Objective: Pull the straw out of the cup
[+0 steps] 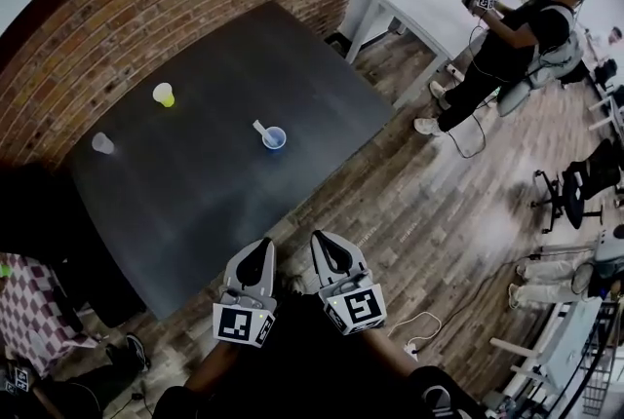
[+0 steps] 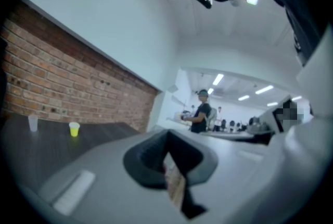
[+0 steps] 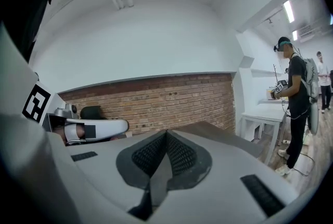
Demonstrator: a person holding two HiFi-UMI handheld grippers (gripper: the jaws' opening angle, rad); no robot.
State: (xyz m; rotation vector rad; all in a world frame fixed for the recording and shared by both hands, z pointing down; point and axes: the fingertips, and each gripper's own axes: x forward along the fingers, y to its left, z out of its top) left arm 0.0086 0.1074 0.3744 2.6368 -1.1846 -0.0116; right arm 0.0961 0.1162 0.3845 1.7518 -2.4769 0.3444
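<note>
"Ahead of the person, what takes up most of the view?"

"One dark table [image 1: 224, 203] set against a brick wall [image 1: 117, 8]. It carries 3 cups: a clear cup [image 1: 102, 144] far left, a yellow cup [image 1: 164, 95] behind it, and a blue cup [image 1: 275, 139] near the middle."

"And the 2 grippers?"

"Both hang off the table's near edge, close to the body. The left gripper [image 1: 257, 253] has its jaws pressed together with nothing between them. The right gripper [image 1: 328, 247] is the same, closed and empty."

"Where's the straw?"

"The white straw [image 1: 259, 127] stands in the blue cup. Its free end leans out over the rim toward the far left, so its length runs from the cup up toward the wall."

"Which gripper gets it?"

"The cup sits well apart from both, almost straight ahead of the left one and slightly right of it. I'd judge the left nearer. It would need to reach forward, open, and close on the leaning end."
</note>
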